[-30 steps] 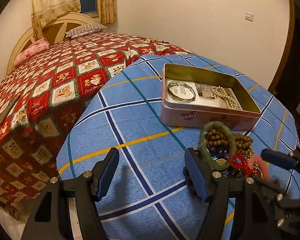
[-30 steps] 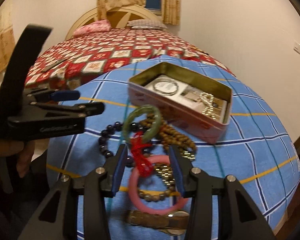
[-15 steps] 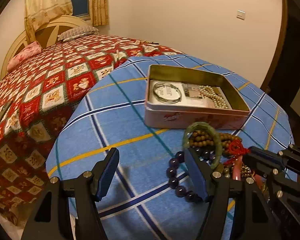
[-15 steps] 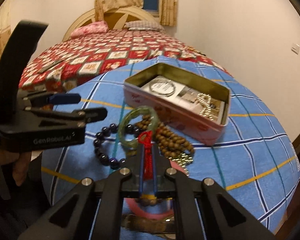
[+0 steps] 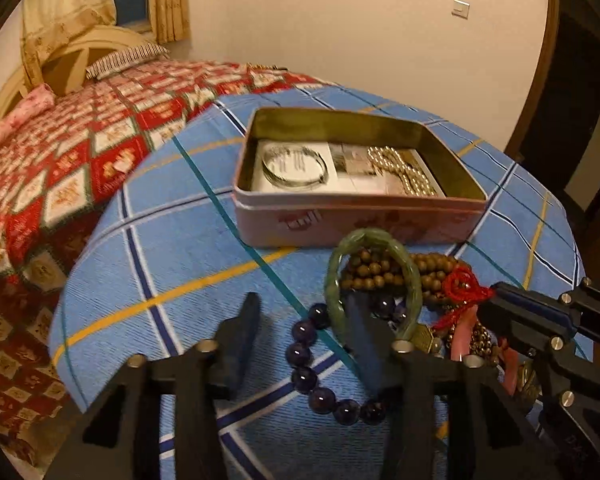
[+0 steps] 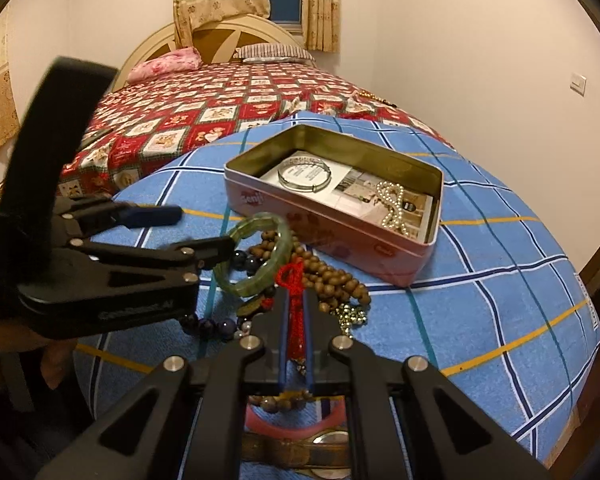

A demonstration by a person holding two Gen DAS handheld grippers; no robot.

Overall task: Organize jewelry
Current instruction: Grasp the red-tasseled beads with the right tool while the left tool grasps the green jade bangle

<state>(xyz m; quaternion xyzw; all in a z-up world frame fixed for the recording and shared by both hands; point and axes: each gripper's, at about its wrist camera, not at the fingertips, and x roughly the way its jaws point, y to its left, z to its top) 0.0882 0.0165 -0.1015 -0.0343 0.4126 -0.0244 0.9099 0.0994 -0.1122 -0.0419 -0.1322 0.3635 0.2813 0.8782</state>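
Note:
A pink tin (image 5: 356, 220) (image 6: 324, 236) stands open on the blue checked table, holding a silver bangle (image 5: 294, 164) (image 6: 306, 174) and a pearl string (image 5: 404, 170) (image 6: 394, 204). In front of it lies a heap: a green jade bangle (image 5: 374, 280) (image 6: 260, 256), brown wooden beads (image 5: 432, 274) (image 6: 332, 280), dark purple beads (image 5: 312, 364) and a pink ring (image 6: 288, 424). My right gripper (image 6: 296, 300) (image 5: 496, 300) is shut on the red knotted cord (image 6: 294, 280) (image 5: 460, 284) tied to the jade bangle. My left gripper (image 5: 304, 320) is open, its right finger reaching inside the jade bangle.
A bed with a red patchwork quilt (image 5: 80, 168) (image 6: 204, 112) lies behind and left of the table. A brown-strapped watch (image 6: 300, 448) lies at the table's near edge. A dark door frame (image 5: 572, 80) stands at the right.
My right gripper closed on the red cord and has lifted it with the jade bangle. My left gripper moved forward and right, so its right finger now sits inside the bangle.

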